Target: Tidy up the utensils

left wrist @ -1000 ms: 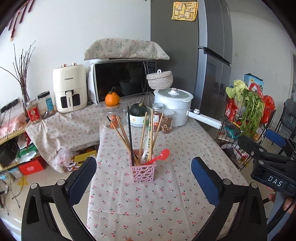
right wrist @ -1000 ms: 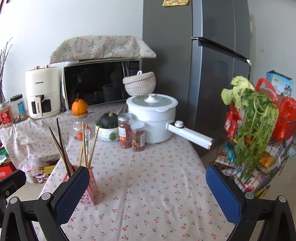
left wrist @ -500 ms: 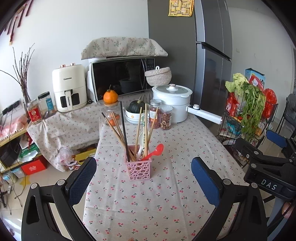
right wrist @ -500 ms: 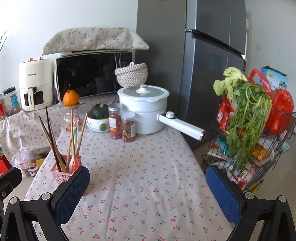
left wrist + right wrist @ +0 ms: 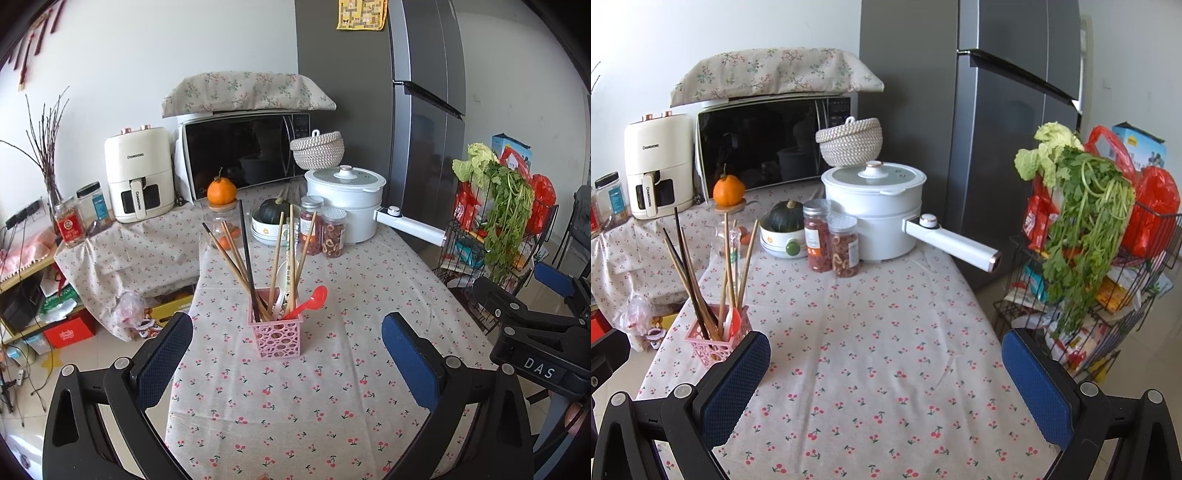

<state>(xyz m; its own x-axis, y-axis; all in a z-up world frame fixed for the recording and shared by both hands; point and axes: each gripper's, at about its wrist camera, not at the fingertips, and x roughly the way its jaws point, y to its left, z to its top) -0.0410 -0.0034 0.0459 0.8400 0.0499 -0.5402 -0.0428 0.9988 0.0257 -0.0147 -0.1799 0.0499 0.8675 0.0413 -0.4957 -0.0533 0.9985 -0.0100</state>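
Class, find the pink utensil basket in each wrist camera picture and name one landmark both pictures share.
Left wrist view: the pink basket stands at the centre, on the cherry-print tablecloth.
Right wrist view: the pink basket sits low on the left, just beyond the near finger.
Shared landmark: the white pot with the long handle.

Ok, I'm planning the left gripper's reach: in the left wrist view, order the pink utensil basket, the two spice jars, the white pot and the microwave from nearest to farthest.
From the left gripper:
1. Pink utensil basket, straight ahead on the table.
2. Spice jars, mid-table, slightly right.
3. White pot, just behind the jars, right.
4. Microwave, at the back, slightly left.
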